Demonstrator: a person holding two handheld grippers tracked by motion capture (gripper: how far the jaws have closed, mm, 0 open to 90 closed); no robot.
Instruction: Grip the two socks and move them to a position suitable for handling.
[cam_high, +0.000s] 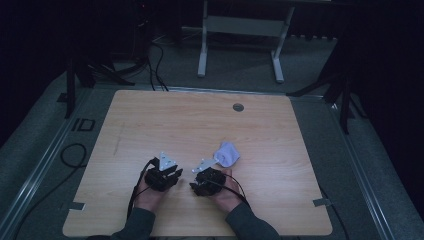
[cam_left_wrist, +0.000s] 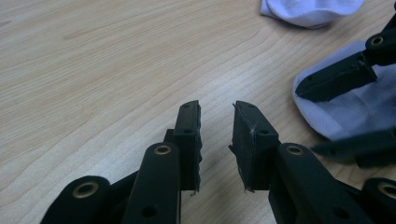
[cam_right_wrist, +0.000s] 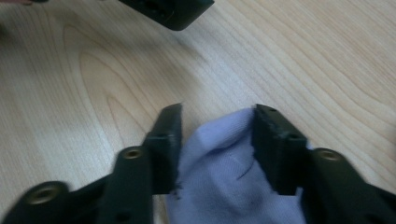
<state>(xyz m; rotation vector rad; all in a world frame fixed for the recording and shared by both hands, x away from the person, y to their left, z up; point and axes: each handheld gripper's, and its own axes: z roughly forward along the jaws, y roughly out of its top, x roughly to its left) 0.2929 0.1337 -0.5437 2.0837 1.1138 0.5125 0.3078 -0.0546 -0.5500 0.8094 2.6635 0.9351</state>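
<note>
Pale sock (cam_high: 227, 154) on light wooden table (cam_high: 165, 125)

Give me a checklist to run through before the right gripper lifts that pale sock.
1. Sock between the right gripper jaws: ok, the cloth fills the gap between them.
2. Jaws firmly clamped on the cloth: cannot tell; both touch it, but the picture is blurred.
3. Left gripper empty: ok, its jaws stand apart with bare table between them.
4. Left gripper clear of the sock: ok, it sits beside it, apart.
5. Whole sock gathered: not ok, a bunched part lies beyond the jaws in the high view.
6. Room on the table around the sock: ok.
</note>
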